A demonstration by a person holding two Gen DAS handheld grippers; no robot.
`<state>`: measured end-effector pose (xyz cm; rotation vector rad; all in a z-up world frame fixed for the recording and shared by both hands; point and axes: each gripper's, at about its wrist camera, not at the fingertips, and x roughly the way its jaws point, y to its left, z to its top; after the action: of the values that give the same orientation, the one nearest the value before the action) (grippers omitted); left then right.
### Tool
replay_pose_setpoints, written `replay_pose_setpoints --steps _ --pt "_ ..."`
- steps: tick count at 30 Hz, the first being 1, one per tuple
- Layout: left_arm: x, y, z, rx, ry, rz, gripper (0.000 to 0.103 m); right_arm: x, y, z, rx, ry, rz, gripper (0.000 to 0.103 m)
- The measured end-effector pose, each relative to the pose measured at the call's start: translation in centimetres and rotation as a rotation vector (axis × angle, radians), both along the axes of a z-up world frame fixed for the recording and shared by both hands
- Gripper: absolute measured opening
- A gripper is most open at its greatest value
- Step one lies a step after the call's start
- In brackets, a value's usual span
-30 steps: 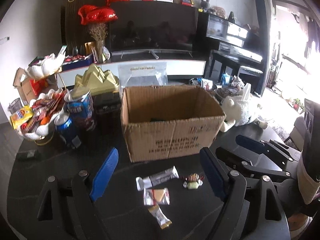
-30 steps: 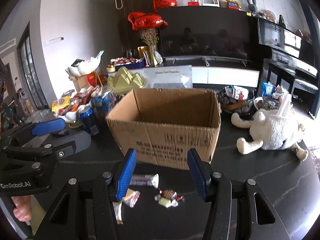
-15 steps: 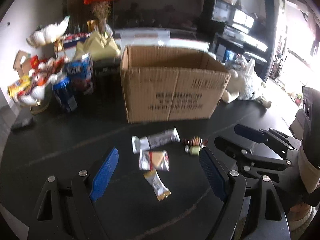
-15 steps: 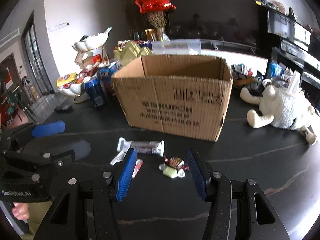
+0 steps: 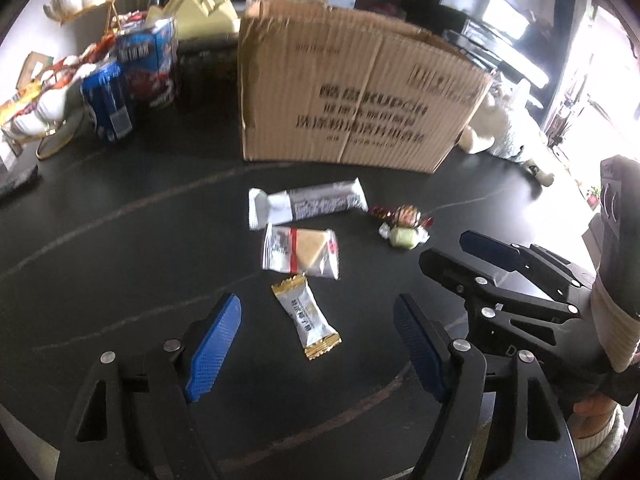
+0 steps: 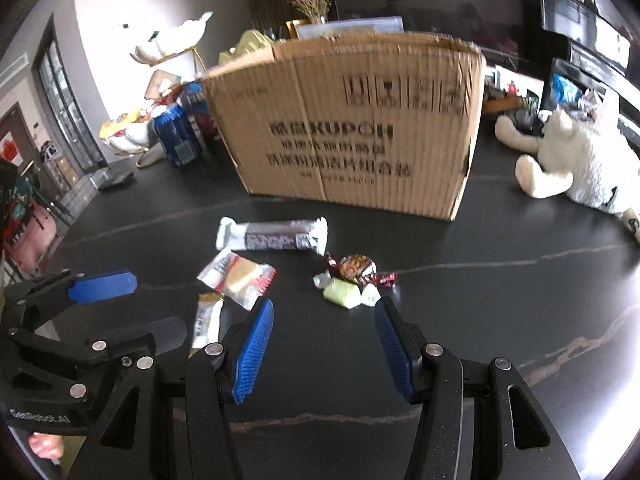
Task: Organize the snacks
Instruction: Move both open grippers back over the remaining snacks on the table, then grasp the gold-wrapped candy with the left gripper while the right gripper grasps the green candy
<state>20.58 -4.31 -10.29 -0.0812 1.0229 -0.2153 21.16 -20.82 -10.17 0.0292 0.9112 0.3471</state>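
Observation:
An open cardboard box [image 5: 360, 92] [image 6: 352, 120] stands on the black table. Loose snacks lie in front of it: a silver bar [image 5: 308, 204] [image 6: 276, 236], a triangle wafer packet [image 5: 300, 252] [image 6: 238, 276], a small silver-and-gold candy [image 5: 306, 320] [image 6: 206, 320], a green candy [image 5: 404, 236] [image 6: 344, 292] and a red-brown candy [image 5: 404, 214] [image 6: 354, 266]. My left gripper [image 5: 316, 308] [image 6: 158, 304] hangs low over the silver-and-gold candy, its jaws closing, the candy between them untouched. My right gripper [image 6: 324, 308] [image 5: 480, 256] is open just short of the green candy.
Blue cans and cartons [image 5: 120, 92] and a white shell dish of snacks [image 5: 36, 112] stand left of the box. A white plush toy [image 6: 576, 168] lies to its right. The table's near edge [image 5: 24, 420] curves close below my left gripper.
Both grippers have sunk toward the table and tipped downward, so the loose snacks now lie close ahead of the fingers. The left jaws have narrowed a little.

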Motion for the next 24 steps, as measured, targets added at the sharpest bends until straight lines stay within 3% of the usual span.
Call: replay_pose_setpoints --steps 12,24 --pt "1.3 0.3 -3.0 -0.006 0.070 0.024 0.067 1.5 0.3 -3.0 -0.028 0.050 -0.001 0.054" --pt "2.1 0.0 -3.9 -0.016 0.106 0.039 0.060 3.6 0.8 -3.7 -0.059 0.036 -0.006 0.054"
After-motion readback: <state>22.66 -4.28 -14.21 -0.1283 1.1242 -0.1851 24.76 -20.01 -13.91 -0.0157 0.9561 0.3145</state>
